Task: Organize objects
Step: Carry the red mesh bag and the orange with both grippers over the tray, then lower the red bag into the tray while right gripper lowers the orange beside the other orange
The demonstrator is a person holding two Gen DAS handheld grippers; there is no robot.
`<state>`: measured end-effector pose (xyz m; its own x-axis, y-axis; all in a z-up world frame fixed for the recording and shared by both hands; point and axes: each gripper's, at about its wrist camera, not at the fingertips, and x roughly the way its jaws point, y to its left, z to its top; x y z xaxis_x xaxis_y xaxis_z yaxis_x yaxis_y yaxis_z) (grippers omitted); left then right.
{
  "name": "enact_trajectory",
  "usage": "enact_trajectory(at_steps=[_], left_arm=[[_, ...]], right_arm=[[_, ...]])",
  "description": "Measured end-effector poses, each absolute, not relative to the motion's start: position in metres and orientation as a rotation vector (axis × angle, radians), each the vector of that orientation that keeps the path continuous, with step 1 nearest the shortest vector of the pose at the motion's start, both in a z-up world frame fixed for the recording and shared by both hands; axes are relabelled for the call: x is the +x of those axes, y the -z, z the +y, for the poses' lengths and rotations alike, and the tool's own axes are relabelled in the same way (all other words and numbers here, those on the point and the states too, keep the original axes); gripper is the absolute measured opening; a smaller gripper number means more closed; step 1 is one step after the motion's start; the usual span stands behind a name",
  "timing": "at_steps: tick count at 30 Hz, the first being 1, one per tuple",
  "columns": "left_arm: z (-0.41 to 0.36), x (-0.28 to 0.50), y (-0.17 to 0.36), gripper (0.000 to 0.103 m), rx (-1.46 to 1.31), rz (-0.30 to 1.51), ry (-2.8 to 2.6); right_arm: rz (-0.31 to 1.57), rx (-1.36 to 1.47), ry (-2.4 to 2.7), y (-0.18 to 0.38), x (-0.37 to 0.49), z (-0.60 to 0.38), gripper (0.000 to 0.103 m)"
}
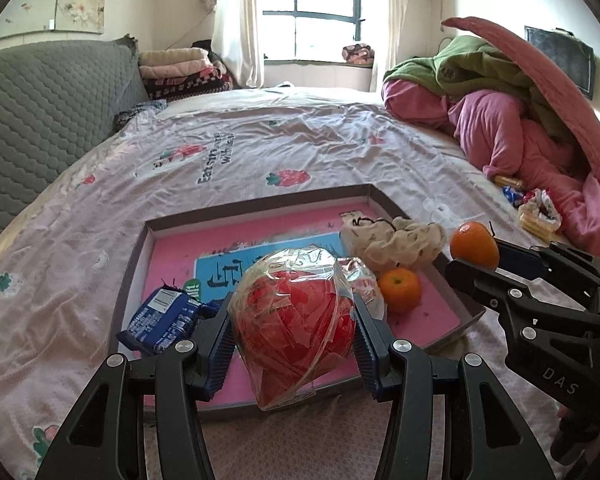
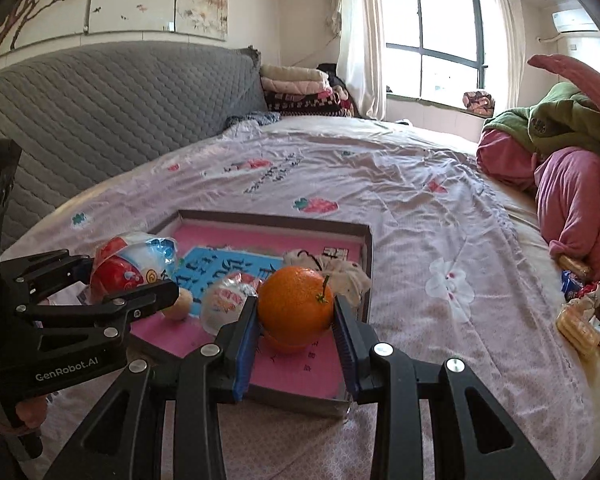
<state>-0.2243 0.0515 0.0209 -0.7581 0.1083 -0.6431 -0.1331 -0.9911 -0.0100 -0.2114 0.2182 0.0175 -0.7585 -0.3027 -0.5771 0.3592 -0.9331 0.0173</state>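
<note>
Gripping red snack in clear plastic wrap [image 1: 296, 324], left gripper [image 1: 294, 332] fingers clamping it over shallow pink-lined cardboard tray [image 1: 260, 204] on bed. Right gripper [image 2: 296, 320] fingers pinching stemmed orange tangerine [image 2: 295, 304] above tray's near corner. Already sitting in tray: blue biscuit packet [image 1: 162, 318], second tangerine [image 1: 400, 288], cream fabric pouch [image 1: 396, 244]. Still waiting by pink quilt: loose wrapped snacks [image 1: 534, 212]. Judging task roughly halfway.

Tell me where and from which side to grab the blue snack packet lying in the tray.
Grip the blue snack packet across its narrow middle, coming from above with the fingers spanning its two long edges. It lies flat at the near left corner of the tray, so a side approach would hit the rim. Both hand-held grippers are full now: the left holds a wrapped red fruit, the right an orange.
</note>
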Motion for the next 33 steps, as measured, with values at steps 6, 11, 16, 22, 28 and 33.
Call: enact_trajectory(at_steps=[6, 11, 16, 22, 28, 33], left_arm=[[0.053, -0.230, -0.010, 0.054, -1.059, 0.053, -2.818], [0.053, -0.232, -0.004, 0.054, -1.069, 0.047, -2.813], [0.054, -0.235, 0.001, 0.054, -1.084, 0.043, -2.804], [0.055, -0.236, 0.006, 0.054, -1.096, 0.045, -2.794], [0.056, -0.237, 0.009, 0.054, -1.109, 0.042, -2.784], [0.057, -0.237, 0.012, 0.054, -1.119, 0.039, -2.778]], right_arm=[[0.152, 0.909, 2.631, -0.004, -0.218, 0.213, 0.036], [0.166, 0.958, 2.618, 0.009, -0.223, 0.211, 0.036], [0.166, 0.991, 2.621, 0.015, -0.226, 0.212, 0.036], [0.168, 1.025, 2.618, 0.021, -0.229, 0.213, 0.037], [0.168, 1.027, 2.618, 0.022, -0.230, 0.213, 0.037], [0.168, 1.043, 2.613, 0.024, -0.231, 0.212, 0.037]])
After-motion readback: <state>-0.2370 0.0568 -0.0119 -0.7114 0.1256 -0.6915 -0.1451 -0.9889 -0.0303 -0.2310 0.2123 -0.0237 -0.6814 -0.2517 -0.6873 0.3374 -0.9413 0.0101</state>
